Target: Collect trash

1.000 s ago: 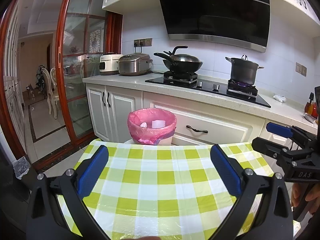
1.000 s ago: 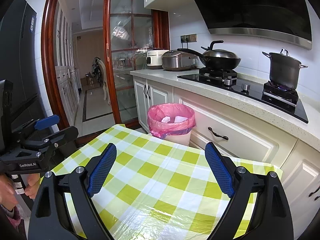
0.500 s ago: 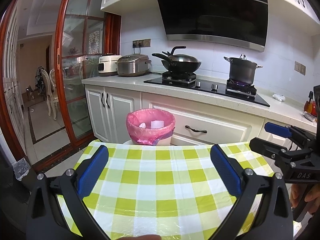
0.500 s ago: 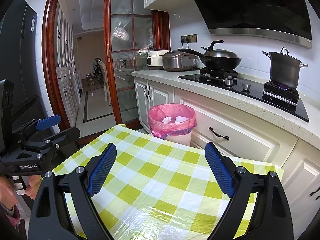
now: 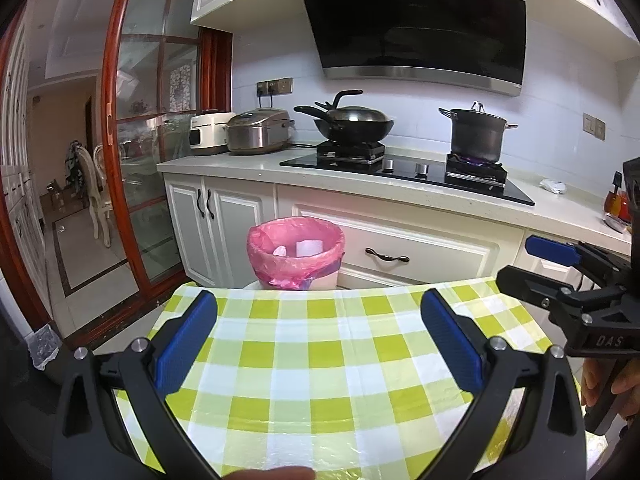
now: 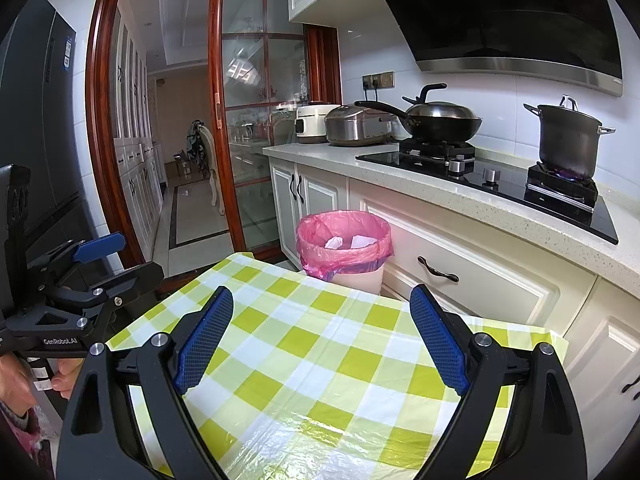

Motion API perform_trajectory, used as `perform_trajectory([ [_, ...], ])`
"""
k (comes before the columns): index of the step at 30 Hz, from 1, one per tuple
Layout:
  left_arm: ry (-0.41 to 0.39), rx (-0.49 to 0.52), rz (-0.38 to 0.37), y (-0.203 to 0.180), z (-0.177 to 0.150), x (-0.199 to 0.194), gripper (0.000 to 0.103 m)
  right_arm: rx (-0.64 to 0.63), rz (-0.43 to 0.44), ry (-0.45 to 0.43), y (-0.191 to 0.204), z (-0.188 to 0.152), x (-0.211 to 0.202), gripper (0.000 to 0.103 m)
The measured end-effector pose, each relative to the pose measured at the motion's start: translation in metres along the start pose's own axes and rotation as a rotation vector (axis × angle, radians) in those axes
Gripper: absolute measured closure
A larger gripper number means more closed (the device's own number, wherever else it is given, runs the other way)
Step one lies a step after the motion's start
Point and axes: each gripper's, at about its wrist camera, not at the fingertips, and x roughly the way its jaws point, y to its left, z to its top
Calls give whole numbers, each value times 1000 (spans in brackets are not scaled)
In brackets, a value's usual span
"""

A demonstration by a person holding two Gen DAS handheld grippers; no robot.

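Nearest the lens in the left wrist view, the left gripper [image 5: 318,346] hangs over the table with its blue ribbed pads spread wide and nothing between them. The right gripper [image 6: 320,344] is likewise wide and empty in its own view, and also shows at the right edge of the left view [image 5: 568,276].

The plastic tablecloth [image 5: 320,360] fills the lower half of both frames: glossy, green-and-white checked, creased down the middle, with no litter visible on it. It looks slippery, so a pad dragged across it could bunch the film or pull it off the edge.

Just past the table's far edge, at frame centre, stands the bin [image 6: 344,250], a round pale tub lined with a thin, crinkled pink bag. White crumpled paper [image 6: 334,243] already lies inside. The liner looks flimsy; a finger catching its rim could drag it loose.

Farther back, right of centre, a steel pot [image 6: 566,140] sits over a lit blue flame, a burn risk if anything swings that way. A white scrap [image 5: 554,187] lies on the counter at the right.
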Motion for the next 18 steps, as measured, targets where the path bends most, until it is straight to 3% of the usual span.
perform_trajectory([
  [18, -10, 19, -11, -6, -2, -1, 4, -10, 12, -9, 0, 0, -2, 18],
])
